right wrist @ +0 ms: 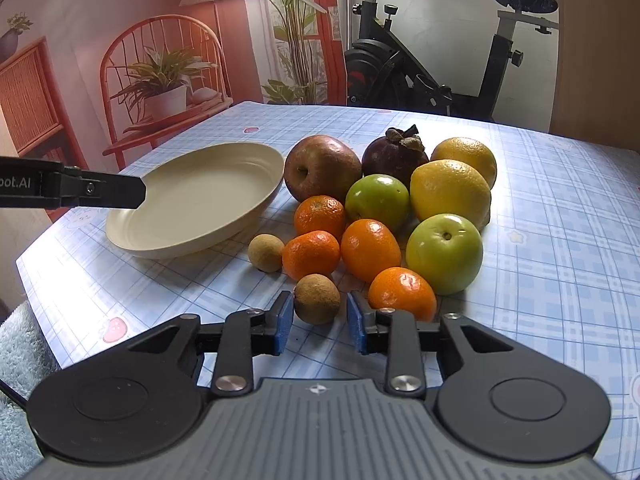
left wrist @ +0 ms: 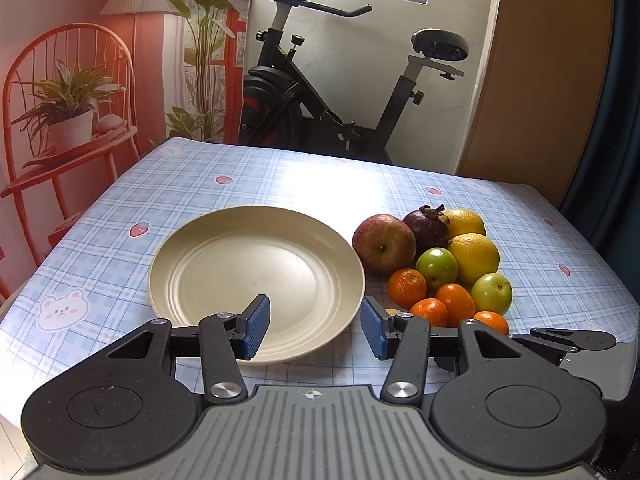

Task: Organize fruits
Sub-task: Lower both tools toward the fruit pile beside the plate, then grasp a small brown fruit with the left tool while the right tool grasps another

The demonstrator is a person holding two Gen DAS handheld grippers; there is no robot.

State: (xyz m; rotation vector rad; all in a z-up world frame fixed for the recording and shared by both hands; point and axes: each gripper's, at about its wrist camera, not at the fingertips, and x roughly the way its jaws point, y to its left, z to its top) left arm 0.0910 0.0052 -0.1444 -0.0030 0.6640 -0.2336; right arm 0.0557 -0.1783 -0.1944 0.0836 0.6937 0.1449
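A cream plate (left wrist: 224, 240) (right wrist: 168, 200) lies empty on the checked tablecloth. Right of it is a pile of fruit: a red apple (left wrist: 383, 243) (right wrist: 322, 167), a mangosteen (left wrist: 426, 226) (right wrist: 396, 154), two lemons (right wrist: 450, 194), two green apples (right wrist: 444, 252), several mandarins (right wrist: 370, 249) and two small brown fruits (right wrist: 317, 298). My left gripper (left wrist: 316, 326) is open over the plate's near rim, empty. My right gripper (right wrist: 318, 322) is open, its blue pads either side of the near brown fruit, not touching it.
The table (left wrist: 280, 184) ends close behind the fruit, with an exercise bike (left wrist: 320, 92) beyond. A red chair with a potted plant (left wrist: 68, 120) stands at the left. The left gripper's finger (right wrist: 100, 192) reaches over the plate in the right wrist view.
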